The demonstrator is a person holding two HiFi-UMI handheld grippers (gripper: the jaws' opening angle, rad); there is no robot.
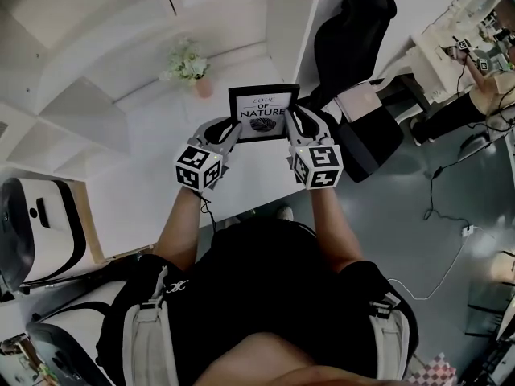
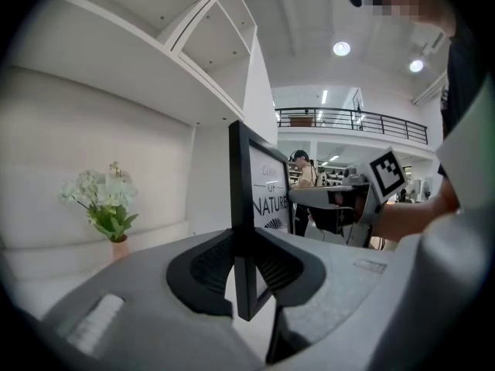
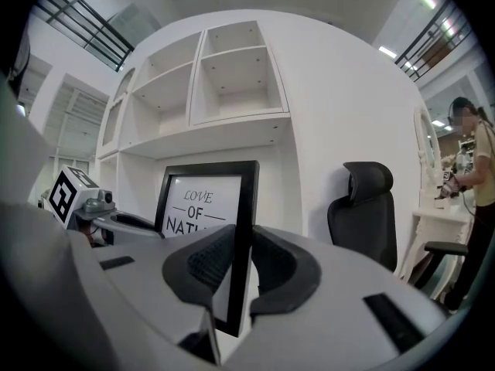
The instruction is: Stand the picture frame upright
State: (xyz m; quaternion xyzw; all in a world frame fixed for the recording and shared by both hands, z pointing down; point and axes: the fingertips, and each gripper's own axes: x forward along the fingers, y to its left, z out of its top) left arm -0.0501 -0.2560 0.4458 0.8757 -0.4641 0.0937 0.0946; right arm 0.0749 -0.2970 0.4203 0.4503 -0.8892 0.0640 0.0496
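White desk (image 1: 153,175); left tongs (image 2: 246,263), right tongs (image 3: 232,273) clamp picture frame (image 1: 263,112); flowers (image 2: 104,199) in left gripper view, not right.

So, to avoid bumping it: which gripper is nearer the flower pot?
Left. The left gripper grips the frame edge toward the flower pot; the right gripper, the far edge.

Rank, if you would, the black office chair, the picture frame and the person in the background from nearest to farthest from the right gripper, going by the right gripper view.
1. The picture frame: its right edge is clamped in the jaws of the right gripper.
2. The black office chair: to the right, behind the frame.
3. The person: at the far right edge, beyond the chair.
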